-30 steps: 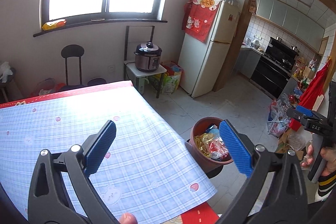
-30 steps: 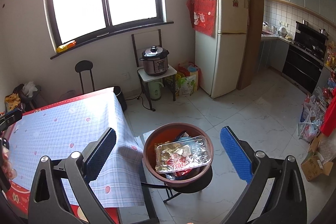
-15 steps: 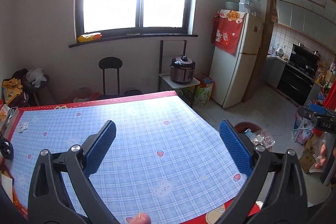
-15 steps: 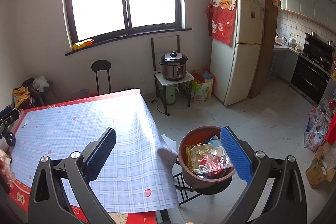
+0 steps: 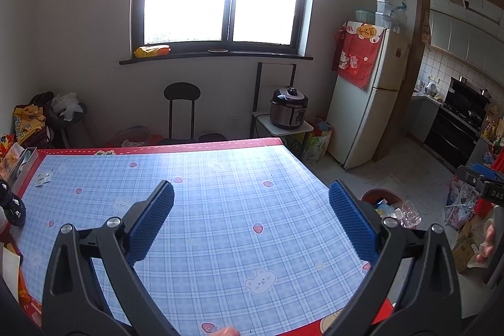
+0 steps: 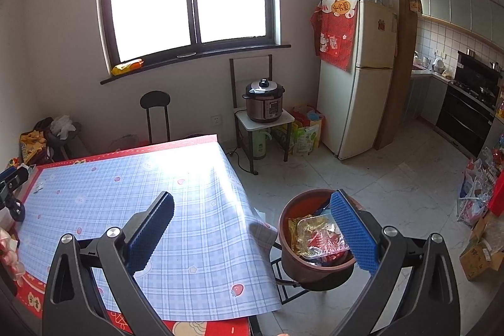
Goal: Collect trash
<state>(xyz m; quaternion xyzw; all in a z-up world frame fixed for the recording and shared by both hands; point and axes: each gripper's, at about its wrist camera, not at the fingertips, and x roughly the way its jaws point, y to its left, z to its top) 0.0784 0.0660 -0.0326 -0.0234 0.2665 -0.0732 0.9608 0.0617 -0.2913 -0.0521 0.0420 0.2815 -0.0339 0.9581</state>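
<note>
A brown trash bin [image 6: 285,247] holding snack wrappers and a clear plastic tray [image 6: 318,236] stands on a black stool at the table's right end; it also shows in the left wrist view [image 5: 376,196]. My left gripper [image 5: 252,222] is open and empty above the blue checked tablecloth [image 5: 220,210]. My right gripper [image 6: 252,233] is open and empty, over the table's right edge, its right finger in front of the bin. A small white scrap [image 5: 42,178] lies at the table's far left. The right gripper's body [image 5: 482,188] shows at the left view's right edge.
A black chair [image 5: 182,112] and a side table with a pressure cooker [image 5: 288,112] stand behind the table. A white fridge [image 6: 359,77] stands by the kitchen doorway. Bags and boxes [image 6: 478,219] lie on the floor at right. Clutter sits at the table's left end [image 5: 12,207].
Both grippers have swung left and pulled back from the bin toward the table. The bin has shifted to the right in both views. Both stay open and empty.
</note>
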